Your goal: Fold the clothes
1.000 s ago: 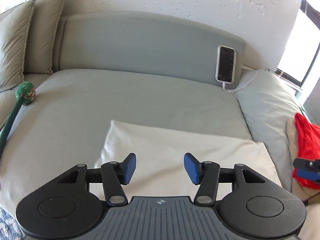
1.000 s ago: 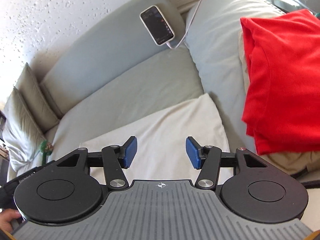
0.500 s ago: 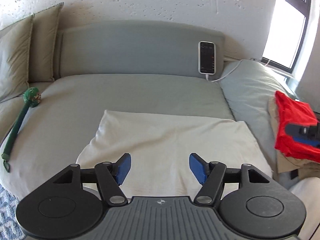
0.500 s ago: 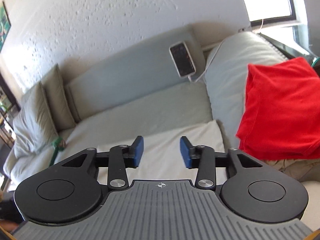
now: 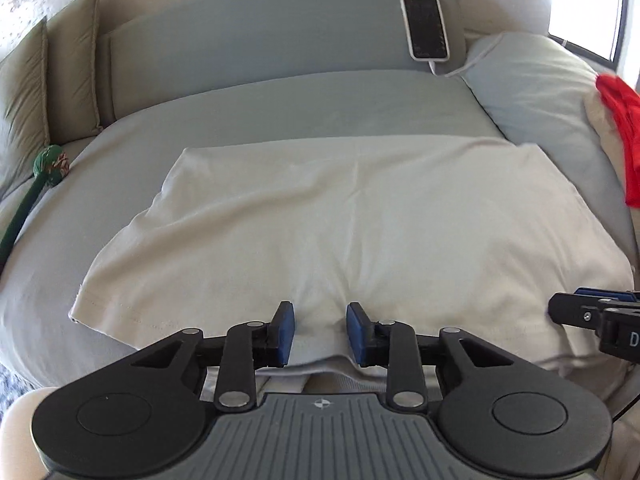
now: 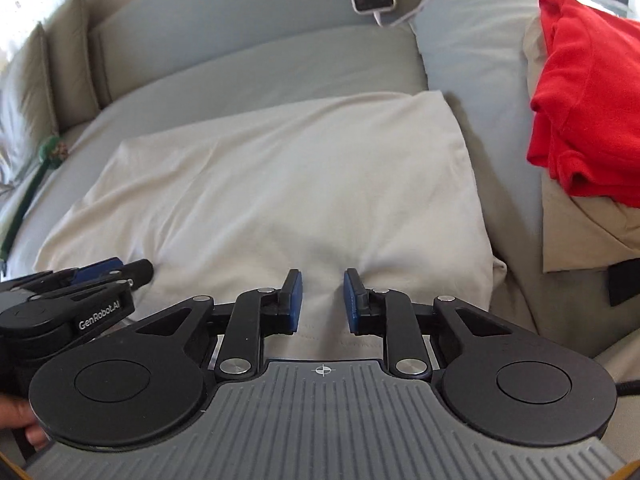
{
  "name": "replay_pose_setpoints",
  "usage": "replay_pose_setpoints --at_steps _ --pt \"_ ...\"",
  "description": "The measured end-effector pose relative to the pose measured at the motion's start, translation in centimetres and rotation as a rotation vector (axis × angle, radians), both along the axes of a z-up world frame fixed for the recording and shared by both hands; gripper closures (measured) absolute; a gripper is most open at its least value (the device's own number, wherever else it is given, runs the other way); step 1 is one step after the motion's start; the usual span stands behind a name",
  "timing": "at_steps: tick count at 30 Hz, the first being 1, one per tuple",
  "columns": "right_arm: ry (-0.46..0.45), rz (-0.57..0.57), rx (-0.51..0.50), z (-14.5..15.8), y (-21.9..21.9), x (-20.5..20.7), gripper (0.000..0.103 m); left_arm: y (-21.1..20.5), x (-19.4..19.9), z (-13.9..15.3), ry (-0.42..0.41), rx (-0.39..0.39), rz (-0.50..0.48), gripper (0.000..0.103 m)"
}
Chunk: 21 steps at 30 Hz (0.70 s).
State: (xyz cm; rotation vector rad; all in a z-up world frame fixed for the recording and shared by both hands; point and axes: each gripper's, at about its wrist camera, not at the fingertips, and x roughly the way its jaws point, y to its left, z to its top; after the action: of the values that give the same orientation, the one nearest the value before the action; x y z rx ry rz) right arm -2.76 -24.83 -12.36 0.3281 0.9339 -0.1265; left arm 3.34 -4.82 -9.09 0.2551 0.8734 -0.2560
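A cream garment (image 5: 340, 232) lies flat on the grey sofa seat, folded into a broad rectangle; it also shows in the right wrist view (image 6: 272, 192). My left gripper (image 5: 320, 330) is open, low over the garment's near edge, its blue pads either side of a small raised fold. My right gripper (image 6: 322, 300) is open over the same near edge, further right. Each gripper shows at the edge of the other's view: the right one (image 5: 596, 316) and the left one (image 6: 80, 292).
A folded red garment (image 6: 588, 96) lies on beige cloth on the right cushion. A phone (image 5: 426, 26) on a cable leans on the backrest. A green stick toy (image 5: 40, 180) lies at the left. Beige pillows (image 5: 48, 80) stand at the back left.
Both grippers have come down and forward to the cream garment's near edge. Their jaws have narrowed a little and stay open.
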Motion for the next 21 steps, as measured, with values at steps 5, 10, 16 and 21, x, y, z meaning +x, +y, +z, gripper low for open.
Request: replay_pose_setpoints --at_steps 5,10,16,21 --pt "-0.039 -0.11 0.195 0.5 -2.4 -4.7 0.076 1.4 -2.1 1.5 0.053 -0.038 0.016 0.067" --pt "-0.121 -0.278 0.44 0.6 -5.3 -8.9 0.044 1.0 -2.7 1.9 0.03 -0.092 0.012 0.056" --pt "-0.164 -0.462 0.64 -1.5 -7.5 -9.7 0.047 0.1 -2.6 2.0 0.015 -0.143 0.001 0.056" --pt "-0.191 -0.521 0.564 -1.8 -9.2 -8.9 0.048 -0.5 -2.3 1.6 0.017 -0.161 -0.008 0.056"
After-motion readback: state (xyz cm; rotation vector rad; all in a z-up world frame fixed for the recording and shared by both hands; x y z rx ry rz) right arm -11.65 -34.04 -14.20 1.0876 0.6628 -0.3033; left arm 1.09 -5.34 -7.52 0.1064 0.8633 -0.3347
